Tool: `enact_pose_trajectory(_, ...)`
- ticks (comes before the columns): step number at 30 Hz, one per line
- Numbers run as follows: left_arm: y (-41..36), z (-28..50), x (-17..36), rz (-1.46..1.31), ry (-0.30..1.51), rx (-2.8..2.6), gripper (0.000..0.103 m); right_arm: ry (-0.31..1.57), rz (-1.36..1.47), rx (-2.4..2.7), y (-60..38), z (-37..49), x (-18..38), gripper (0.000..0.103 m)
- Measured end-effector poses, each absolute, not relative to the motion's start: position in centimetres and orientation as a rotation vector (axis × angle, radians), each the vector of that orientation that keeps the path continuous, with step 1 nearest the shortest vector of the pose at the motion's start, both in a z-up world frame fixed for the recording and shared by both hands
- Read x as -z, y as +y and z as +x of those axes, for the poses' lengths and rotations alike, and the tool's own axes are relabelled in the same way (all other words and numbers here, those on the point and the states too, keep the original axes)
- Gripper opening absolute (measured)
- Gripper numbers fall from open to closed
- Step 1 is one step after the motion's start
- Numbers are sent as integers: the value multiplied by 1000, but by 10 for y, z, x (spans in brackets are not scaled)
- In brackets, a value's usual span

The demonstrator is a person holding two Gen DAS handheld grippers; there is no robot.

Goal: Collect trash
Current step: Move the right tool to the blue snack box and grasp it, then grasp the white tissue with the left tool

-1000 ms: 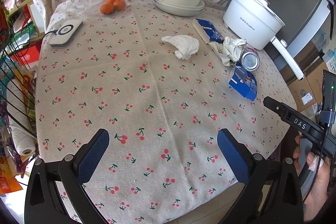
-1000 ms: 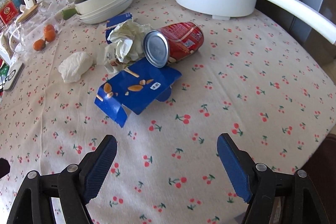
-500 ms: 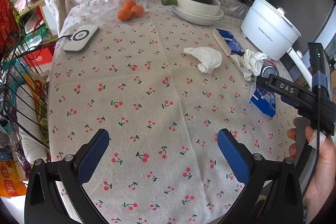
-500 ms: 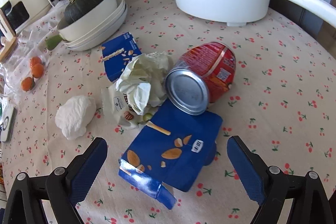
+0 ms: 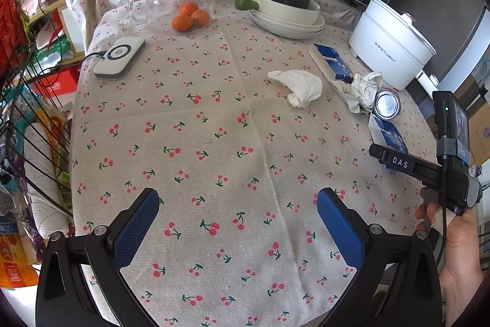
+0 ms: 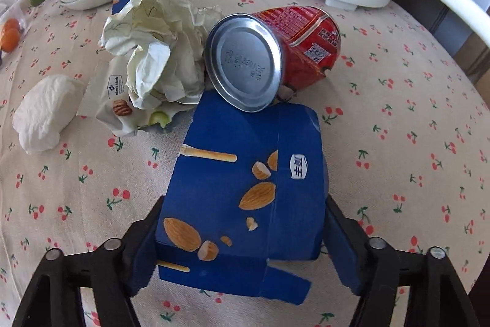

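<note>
Right claw (image 6: 242,238) has advanced and closed onto the blue box (image 6: 242,189); left claw (image 5: 239,229) gapes empty.

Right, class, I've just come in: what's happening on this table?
A person is clearing rubbish with two hand-held grippers. The right gripper has just been closing around the blue box, which sits between its fingers. A red can leans on the box, beside crumpled paper. The left gripper hangs open over bare tablecloth.

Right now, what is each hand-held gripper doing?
Left hand-held gripper: open, empty above the tablecloth.
Right hand-held gripper: just closing around the blue snack box.
</note>
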State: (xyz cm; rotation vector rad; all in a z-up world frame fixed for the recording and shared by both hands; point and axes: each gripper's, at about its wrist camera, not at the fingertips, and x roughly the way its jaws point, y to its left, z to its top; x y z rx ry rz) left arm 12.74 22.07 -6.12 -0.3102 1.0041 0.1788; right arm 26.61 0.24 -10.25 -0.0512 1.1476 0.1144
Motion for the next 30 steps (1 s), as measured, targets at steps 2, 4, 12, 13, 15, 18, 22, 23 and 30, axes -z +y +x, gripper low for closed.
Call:
enact_pose_trajectory(2,217,127,59,-321,1001,-163,103,1158,-37,-136,-7,260,101,72)
enact_pose_trajectory(4,213,127,57,-337,988,-130,103,1162,-38,-148,-16,252,98,71)
enact_pose_trajectory(12,190,129,47,-373,949,-14,103,1145,2,-178,-63,213,76,71)
enact_pose_trajectory(13,188,130,48,-383,942,-2,103,1139,5,-179,-69,209,74,71)
enact_pose_trajectory(15,185,132,48,-413,915,46,103,1130,18,-183,-81,202,71,71)
enact_pose_trajectory(18,179,138,47,-426,877,85,103,1145,43,-179,-96,197,72,71)
enact_pose_trajectory(22,170,166,45,-298,890,44,103,1142,37,-207,-106,194,66,71)
enact_pose_trajectory(23,169,176,47,-253,901,27,103,1134,25,-216,-108,194,63,71)
enact_pose_trajectory(30,180,238,81,-173,927,-64,95,1098,-1,-240,-124,204,56,71)
